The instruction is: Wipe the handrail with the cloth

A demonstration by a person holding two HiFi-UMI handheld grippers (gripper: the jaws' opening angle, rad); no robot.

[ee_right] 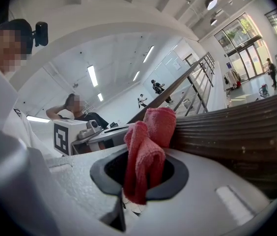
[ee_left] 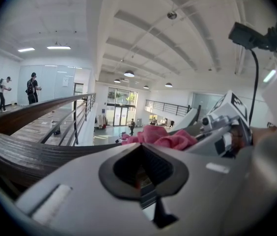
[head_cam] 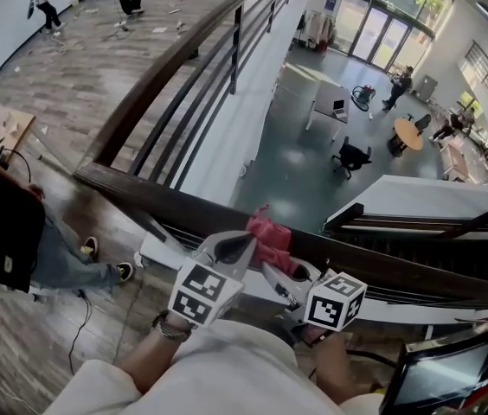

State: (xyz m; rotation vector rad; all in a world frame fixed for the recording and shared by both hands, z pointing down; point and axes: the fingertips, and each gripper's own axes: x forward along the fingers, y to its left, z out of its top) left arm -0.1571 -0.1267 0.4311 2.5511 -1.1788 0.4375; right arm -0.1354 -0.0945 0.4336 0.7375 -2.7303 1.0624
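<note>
- Head view: both your forearms reach forward to the near stretch of the handrail, and your left wrist wears a band.
- Your left gripper points its tips up at the handrail's near edge, just beside the cloth.
- Your right gripper angles up toward the handrail from below, with its tips at the cloth.
- The cloth is pink and bunched, sitting on top of the handrail.
- Left gripper view: the left gripper has its jaws together with nothing between them.
- The handrail sweeps in from the left, under the tips.
- The cloth lies on the handrail just past the tips, and the right gripper is touching its far side.
- Right gripper view: the right gripper is clamped on the cloth.
- A fold of the cloth sticks up out of the jaws, and its top rests against the handrail.
- The left gripper's marker cube is on the cloth's side away from the handrail.
</note>
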